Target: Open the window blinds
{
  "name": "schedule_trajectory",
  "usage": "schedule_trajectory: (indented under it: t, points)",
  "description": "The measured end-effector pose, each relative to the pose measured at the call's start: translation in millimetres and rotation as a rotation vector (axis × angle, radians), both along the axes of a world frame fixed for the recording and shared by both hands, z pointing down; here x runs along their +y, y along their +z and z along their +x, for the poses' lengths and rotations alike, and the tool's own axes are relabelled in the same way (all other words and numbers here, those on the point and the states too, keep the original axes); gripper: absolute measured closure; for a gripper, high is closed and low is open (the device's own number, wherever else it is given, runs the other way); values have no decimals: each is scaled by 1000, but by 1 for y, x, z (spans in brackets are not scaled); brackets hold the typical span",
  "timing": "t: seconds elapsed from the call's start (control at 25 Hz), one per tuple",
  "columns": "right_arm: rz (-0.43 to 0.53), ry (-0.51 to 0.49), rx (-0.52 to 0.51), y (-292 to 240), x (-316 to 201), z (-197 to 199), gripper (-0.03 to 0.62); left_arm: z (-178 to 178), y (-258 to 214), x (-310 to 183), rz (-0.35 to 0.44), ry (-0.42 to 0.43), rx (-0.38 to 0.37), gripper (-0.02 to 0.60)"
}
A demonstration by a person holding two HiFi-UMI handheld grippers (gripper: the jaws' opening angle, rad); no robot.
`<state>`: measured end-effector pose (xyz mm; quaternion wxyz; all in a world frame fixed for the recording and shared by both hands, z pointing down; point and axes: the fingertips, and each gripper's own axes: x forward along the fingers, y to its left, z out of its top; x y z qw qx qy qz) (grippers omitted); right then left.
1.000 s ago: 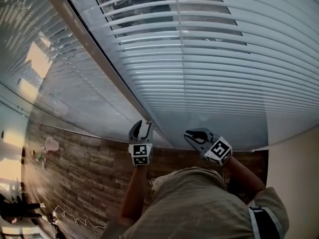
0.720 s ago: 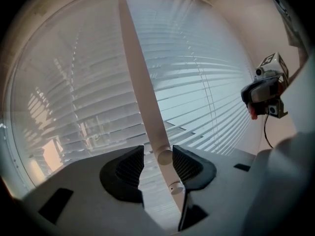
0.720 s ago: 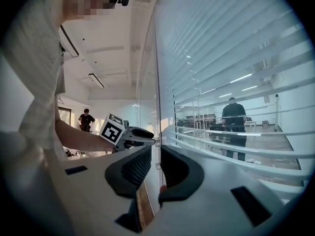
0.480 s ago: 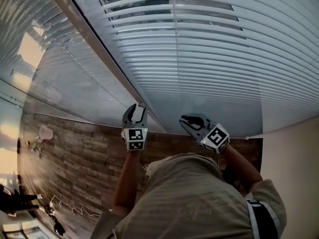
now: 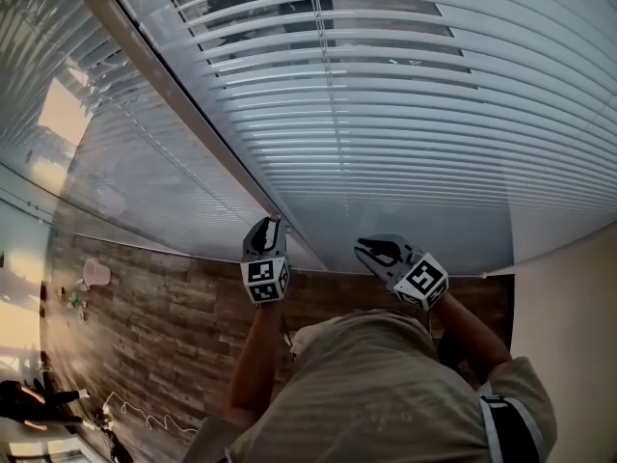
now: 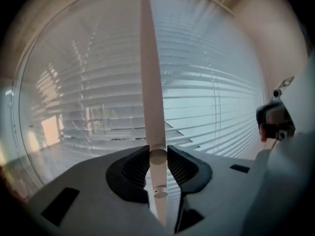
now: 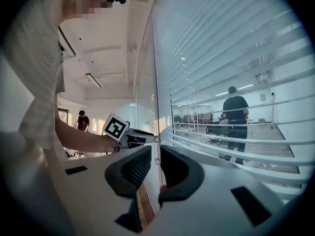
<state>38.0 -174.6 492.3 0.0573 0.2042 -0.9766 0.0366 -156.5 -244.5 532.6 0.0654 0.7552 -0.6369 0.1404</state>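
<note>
Between the left gripper's [image 6: 157, 157] just-closed jaws, pinched, the slim white plastic blind wand [image 6: 149, 82] runs vertically (right gripper [image 7: 155, 167] closed, empty).

Pretty boxed in here: blinds [image 5: 405, 133] block everything straight ahead of me, and the wand [image 6: 149, 73] fills my left hand-held gripper [image 6: 157, 154], whose jaws have just been closing onto it. Clear gap between it and the right hand-held gripper [image 5: 366, 251]; a wall [image 5: 569, 336] crowds the right side.
</note>
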Motion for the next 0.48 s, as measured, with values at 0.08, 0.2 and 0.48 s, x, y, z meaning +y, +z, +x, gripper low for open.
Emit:
schedule_trajectory:
  t: [0.08,0.2,0.48]
  points:
    - [5,3,-3,-3,-1,2,530,-2,-1,0,-9,-16,100,457]
    - [8,6,-11,0,-2,4,530,-5,3,0,-23,-31,236,457]
    - [6,-7,-17,-4,-3,-1,530,-14,2,-1,-57,-47,587,457]
